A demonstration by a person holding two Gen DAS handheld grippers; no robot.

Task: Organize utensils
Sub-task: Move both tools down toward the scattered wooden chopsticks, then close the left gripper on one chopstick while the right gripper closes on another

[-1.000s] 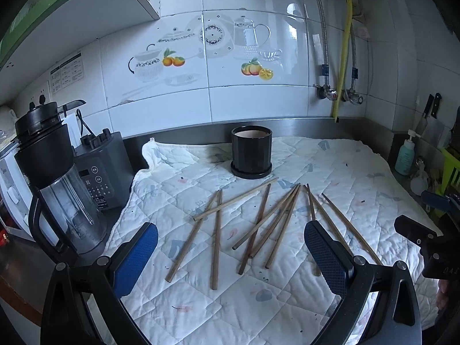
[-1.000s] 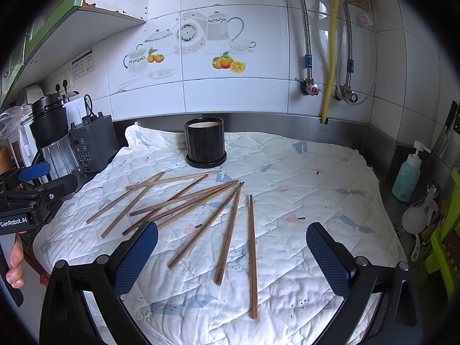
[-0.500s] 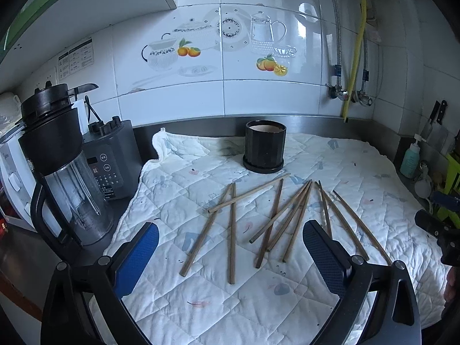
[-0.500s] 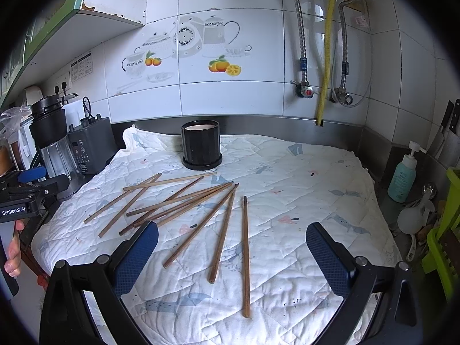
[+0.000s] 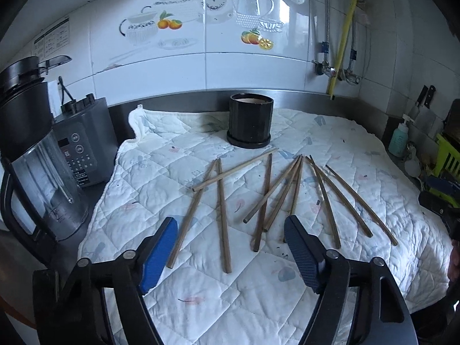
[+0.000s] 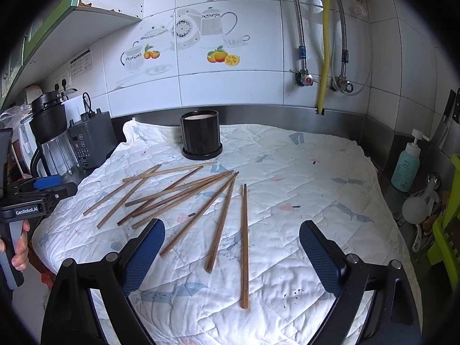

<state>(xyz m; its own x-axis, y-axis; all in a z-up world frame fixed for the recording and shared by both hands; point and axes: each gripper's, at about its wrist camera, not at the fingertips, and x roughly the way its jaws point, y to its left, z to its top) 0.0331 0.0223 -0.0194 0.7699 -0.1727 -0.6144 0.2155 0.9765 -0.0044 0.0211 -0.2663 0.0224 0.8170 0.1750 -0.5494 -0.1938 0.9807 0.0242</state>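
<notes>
Over chopsticks (image 5: 221,215), left tool (image 5: 230,247) just narrowed, nothing gripped.

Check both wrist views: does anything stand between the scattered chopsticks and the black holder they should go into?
Nothing visible does. The chopsticks lie loose on the quilted cloth, and only bare cloth separates them from the black holder behind.

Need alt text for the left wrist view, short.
Wooden chopsticks lie scattered on a white quilted cloth, with the open left gripper low over their near ends. A black cup stands behind them; a blender sits at left.
</notes>
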